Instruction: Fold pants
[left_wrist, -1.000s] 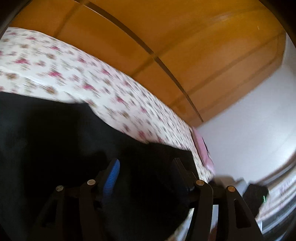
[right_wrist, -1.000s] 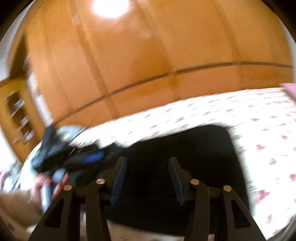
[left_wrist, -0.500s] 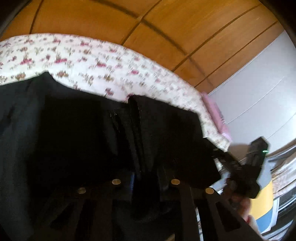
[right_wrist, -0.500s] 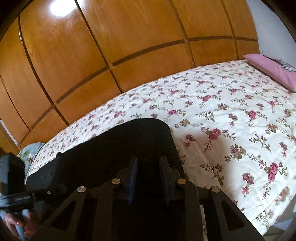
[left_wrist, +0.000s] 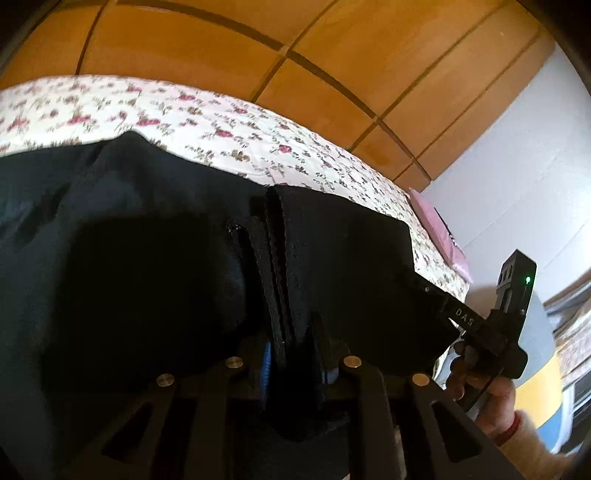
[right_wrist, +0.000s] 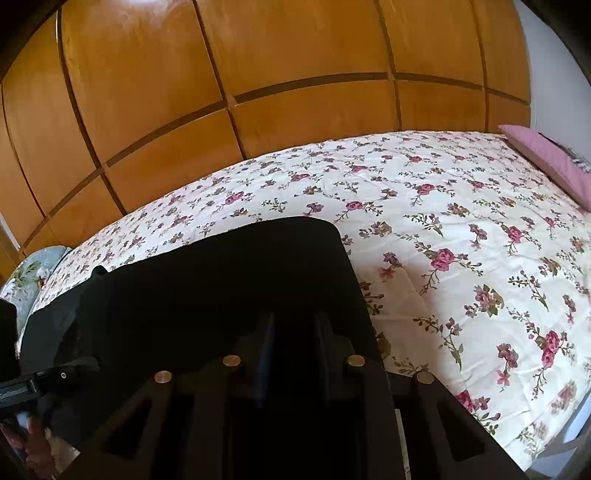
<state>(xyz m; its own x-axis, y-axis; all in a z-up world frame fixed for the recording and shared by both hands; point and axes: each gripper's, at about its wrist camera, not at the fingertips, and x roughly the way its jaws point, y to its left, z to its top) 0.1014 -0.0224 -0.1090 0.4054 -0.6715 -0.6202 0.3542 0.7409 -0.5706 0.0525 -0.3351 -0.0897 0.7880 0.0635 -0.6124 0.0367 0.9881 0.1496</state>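
Observation:
Black pants lie on a floral bedspread. In the left wrist view my left gripper is shut on the near edge of the pants, with a thick seam running up between the fingers. In the right wrist view my right gripper is shut on the near edge of the pants close to their right corner. The other gripper shows at the right of the left wrist view and at the lower left of the right wrist view.
The floral bed extends to the right, with a pink pillow at its far end. Wooden wardrobe panels stand behind the bed. A white wall is at the right.
Both grippers went from open above the pants to shut on the pants' near edge. The views steadied and dropped closer to the cloth.

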